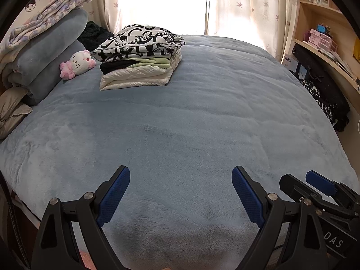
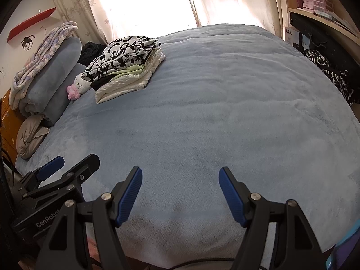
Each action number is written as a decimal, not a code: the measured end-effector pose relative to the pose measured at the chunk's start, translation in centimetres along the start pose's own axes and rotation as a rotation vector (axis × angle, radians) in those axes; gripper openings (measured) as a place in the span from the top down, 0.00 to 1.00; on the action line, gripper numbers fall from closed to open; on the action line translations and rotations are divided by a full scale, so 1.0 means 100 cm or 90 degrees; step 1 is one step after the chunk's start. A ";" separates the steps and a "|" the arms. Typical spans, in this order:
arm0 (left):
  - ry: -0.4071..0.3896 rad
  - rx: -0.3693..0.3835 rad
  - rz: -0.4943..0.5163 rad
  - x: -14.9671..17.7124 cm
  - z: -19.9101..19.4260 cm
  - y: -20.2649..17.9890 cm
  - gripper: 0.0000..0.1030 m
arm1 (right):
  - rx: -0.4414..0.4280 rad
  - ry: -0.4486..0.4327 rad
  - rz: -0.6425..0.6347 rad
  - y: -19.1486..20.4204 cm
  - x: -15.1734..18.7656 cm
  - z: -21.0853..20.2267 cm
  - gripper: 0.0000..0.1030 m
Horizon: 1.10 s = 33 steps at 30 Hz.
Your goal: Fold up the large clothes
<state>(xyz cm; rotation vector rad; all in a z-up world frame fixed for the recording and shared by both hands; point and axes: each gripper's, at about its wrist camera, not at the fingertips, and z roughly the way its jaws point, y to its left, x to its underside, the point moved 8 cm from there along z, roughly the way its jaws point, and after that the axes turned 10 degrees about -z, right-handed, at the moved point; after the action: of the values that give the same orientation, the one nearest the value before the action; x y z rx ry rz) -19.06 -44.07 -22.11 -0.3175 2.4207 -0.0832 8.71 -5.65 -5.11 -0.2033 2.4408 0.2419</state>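
A stack of folded clothes point(image 1: 139, 56) lies at the far left of the bed, a black-and-white patterned garment on top, then green, black and shiny white layers; the right wrist view shows the same stack point(image 2: 126, 65). My left gripper point(image 1: 181, 175) hovers open over the near edge of the blue fleece bed cover point(image 1: 191, 117), nothing between its blue pads. My right gripper point(image 2: 180, 175) is open too, beside the left one, over the same bare cover point(image 2: 213, 112). Each gripper shows in the other's view: the right gripper point(image 1: 299, 180) at lower right, the left gripper point(image 2: 76, 159) at lower left.
Rolled blue and floral blankets point(image 1: 45, 45), a pink-and-white plush cat point(image 1: 78, 64) and a beige pillow point(image 1: 11, 110) sit along the bed's left side. Curtains point(image 1: 236, 4) hang behind the bed. A wooden shelf point(image 1: 326, 29) and dark bags point(image 1: 321, 90) stand at right.
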 end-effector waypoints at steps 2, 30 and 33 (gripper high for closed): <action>-0.001 0.000 0.001 0.000 0.000 0.000 0.12 | 0.001 0.000 0.000 0.000 0.000 0.000 0.31; 0.020 0.000 -0.007 0.004 0.005 0.006 0.12 | 0.005 0.010 0.001 0.001 0.003 0.006 0.31; 0.025 -0.002 -0.006 0.005 0.008 0.006 0.12 | 0.007 0.014 0.001 0.002 0.004 0.009 0.31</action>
<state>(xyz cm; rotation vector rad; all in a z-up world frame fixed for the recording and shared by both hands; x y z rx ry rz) -18.99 -43.63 -23.10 -0.3322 2.4579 -0.0902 8.94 -5.31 -6.02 -0.1999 2.4642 0.2274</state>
